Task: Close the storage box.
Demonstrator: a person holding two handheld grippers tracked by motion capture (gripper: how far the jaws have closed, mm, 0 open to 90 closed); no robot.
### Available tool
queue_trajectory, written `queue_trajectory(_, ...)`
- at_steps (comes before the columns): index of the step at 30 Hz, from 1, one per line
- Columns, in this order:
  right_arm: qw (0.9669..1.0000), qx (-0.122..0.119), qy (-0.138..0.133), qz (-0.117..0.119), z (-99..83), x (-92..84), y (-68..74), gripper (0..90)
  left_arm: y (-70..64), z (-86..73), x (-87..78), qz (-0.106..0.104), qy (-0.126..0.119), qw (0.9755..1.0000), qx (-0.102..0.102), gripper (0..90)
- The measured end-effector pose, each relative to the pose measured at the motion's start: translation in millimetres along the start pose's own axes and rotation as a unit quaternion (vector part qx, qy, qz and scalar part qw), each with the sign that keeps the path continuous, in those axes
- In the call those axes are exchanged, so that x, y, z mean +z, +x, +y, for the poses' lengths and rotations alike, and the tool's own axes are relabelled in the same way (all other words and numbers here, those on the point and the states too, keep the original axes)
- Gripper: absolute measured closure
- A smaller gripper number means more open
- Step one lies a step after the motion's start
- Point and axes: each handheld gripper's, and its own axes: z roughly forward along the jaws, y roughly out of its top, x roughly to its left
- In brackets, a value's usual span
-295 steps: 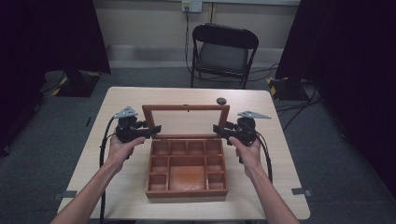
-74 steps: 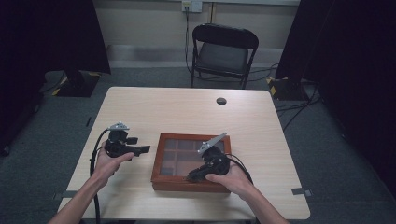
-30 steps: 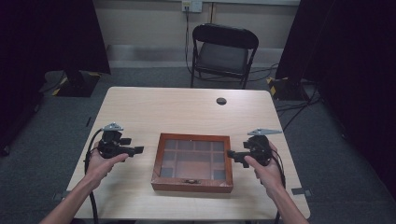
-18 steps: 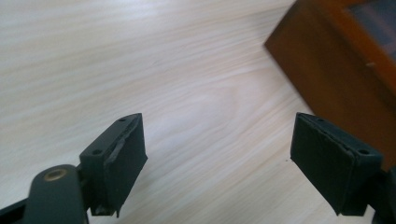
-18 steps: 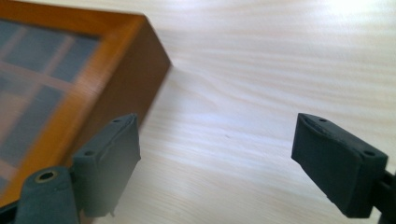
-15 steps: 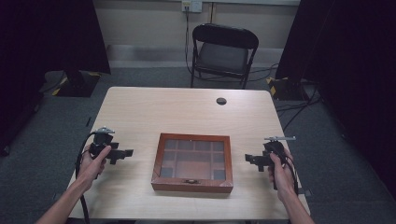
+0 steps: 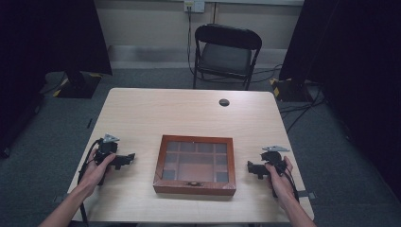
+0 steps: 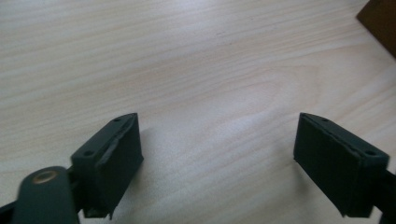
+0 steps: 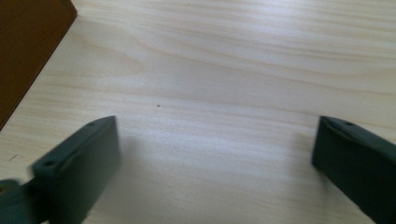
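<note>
A wooden box with a glass-paned lid lies closed at the near middle of the pale wooden bench, its small latch on the near wall and its inner compartments showing dimly through the panes. The left tongs sit low over the bench to the left of the box, near it but clearly apart, held in the person's left hand with the jaws pointing right toward the box. In the left gripper view the left tongs stand spread, their jaws having just been opening, with bare wood grain between the two black pads and a dark corner of the box at the far upper right. The right tongs sit low on the other side, to the right of the box and likewise apart from it, gripped by the right hand with the jaws pointing left toward the box. In the right gripper view the right tongs are released too, their jaws having just been widening, and nothing lies between them but the bench top; the brown side of the box fills the upper left corner. A small dark round thing rests on the far part of the bench, well apart from the box. Beyond the far edge a black folding chair stands on the grey floor, facing the bench.
</note>
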Motion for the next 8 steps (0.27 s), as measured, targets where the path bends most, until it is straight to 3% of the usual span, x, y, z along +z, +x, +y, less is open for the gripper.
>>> queue_trajectory(1, 1.0000, 0.001, -0.008, 0.000, -0.8, 1.0, 1.0, 0.0, -1.9, -0.6, 1.9, 0.006, -0.006, 0.9999, 0.007, 14.2)
queue_trajectory(4, 0.9995, -0.003, -0.030, 0.004, -3.3, 3.5, 1.3, 0.0, -3.8, -3.9, 6.2, 0.010, -0.023, 0.9997, 0.004, 6.9)
queue_trajectory(8, 0.9995, -0.002, -0.030, 0.004, -3.3, 3.5, 1.4, 0.0, -3.8, -4.0, 7.5, 0.007, -0.026, 0.9996, 0.002, 3.5)
